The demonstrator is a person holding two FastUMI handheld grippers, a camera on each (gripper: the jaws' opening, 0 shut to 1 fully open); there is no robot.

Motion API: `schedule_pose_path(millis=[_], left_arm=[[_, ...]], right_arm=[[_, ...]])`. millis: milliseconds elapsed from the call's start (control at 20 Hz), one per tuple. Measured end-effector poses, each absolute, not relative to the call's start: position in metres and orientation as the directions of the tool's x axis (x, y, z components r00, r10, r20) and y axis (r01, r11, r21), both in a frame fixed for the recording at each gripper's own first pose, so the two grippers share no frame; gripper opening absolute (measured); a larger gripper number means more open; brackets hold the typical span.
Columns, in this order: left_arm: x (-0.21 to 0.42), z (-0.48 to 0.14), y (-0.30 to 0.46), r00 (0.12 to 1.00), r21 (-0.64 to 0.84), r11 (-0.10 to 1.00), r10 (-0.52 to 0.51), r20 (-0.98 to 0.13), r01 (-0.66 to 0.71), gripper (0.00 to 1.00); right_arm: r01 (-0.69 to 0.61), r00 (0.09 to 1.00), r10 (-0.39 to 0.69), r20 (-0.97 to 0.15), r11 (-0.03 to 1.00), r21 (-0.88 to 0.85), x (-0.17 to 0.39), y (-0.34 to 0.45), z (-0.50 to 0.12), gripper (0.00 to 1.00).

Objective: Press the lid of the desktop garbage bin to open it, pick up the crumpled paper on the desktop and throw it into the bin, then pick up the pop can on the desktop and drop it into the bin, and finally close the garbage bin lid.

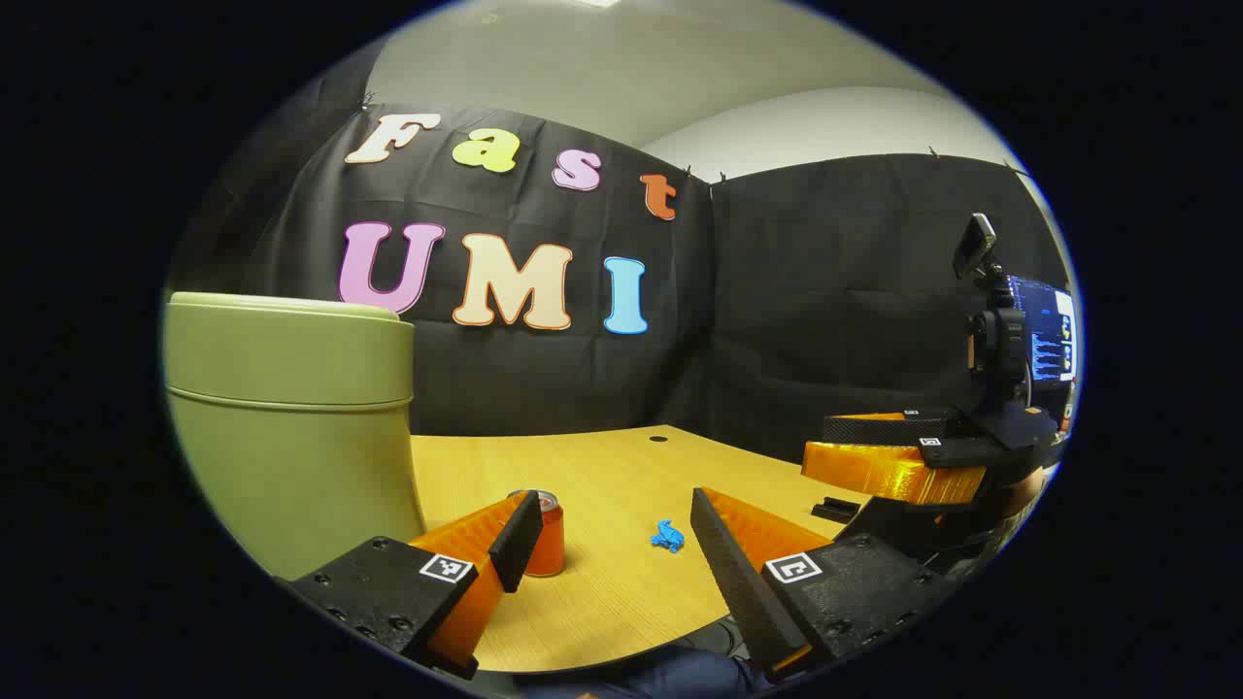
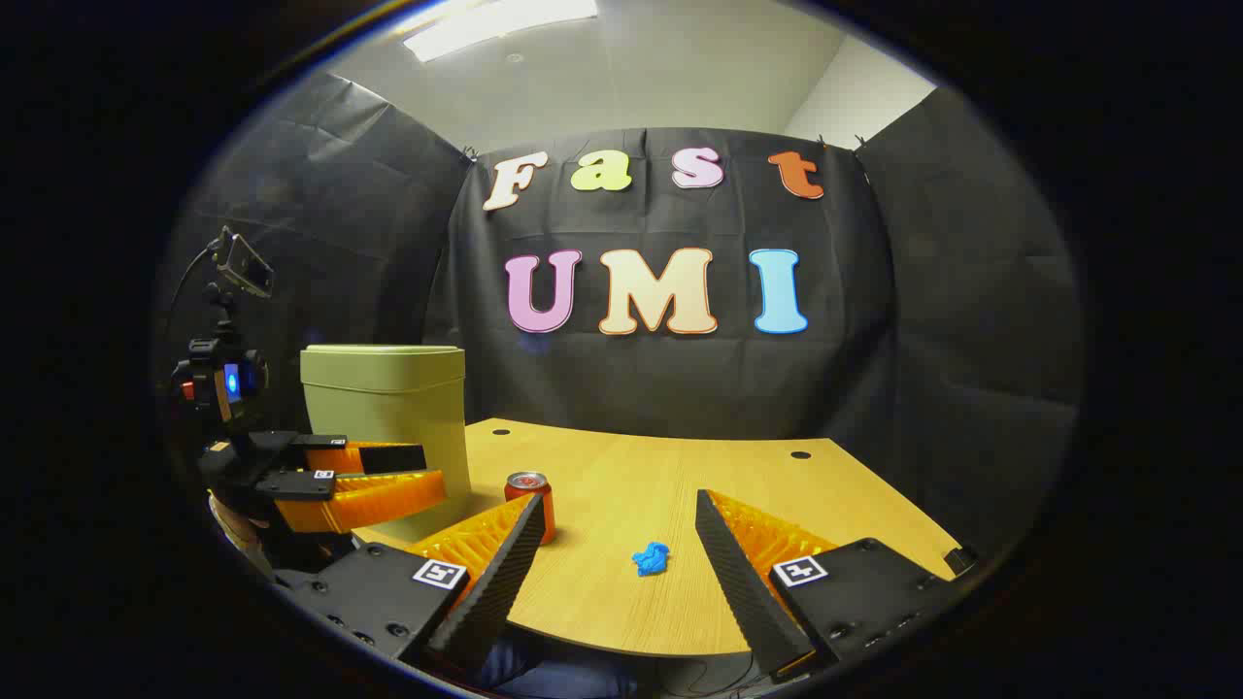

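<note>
I have both tools spread wide and empty: my left gripper (image 1: pixel 612 544) and right gripper (image 2: pixel 617 549). The tall pale-green plastic bin (image 2: pixel 388 427) stands at the desk's left, lid down. The orange-red pop can (image 2: pixel 529 505) sits just beside it, the small blue crumpled paper (image 2: pixel 649 559) nearer me. Reaching for the lid, I could knock the can over, or shove the light bin instead of pressing it.

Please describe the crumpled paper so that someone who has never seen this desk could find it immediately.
Start at the tall pale green bin at the left side of the wooden desk. An orange pop can stands upright just to the right of it, and further right, apart from the can, lies the crumpled paper. It is the only blue thing on the desk, small, low and wrinkled.
</note>
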State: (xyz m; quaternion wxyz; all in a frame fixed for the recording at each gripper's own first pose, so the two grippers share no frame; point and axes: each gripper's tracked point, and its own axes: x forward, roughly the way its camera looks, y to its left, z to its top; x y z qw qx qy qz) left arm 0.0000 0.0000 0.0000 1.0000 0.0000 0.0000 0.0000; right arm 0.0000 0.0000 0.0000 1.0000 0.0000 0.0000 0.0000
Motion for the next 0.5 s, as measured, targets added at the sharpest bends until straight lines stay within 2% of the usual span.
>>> schedule_pose_path(millis=[500], left_arm=[[0.0,-0.003,-0.001,1.0,0.014,1.0,-0.007,-0.011,0.007,0.93]], right_arm=[[-0.01,0.999,0.01,-0.035,1.0,-0.019,0.009,0.006,-0.012,0.99]])
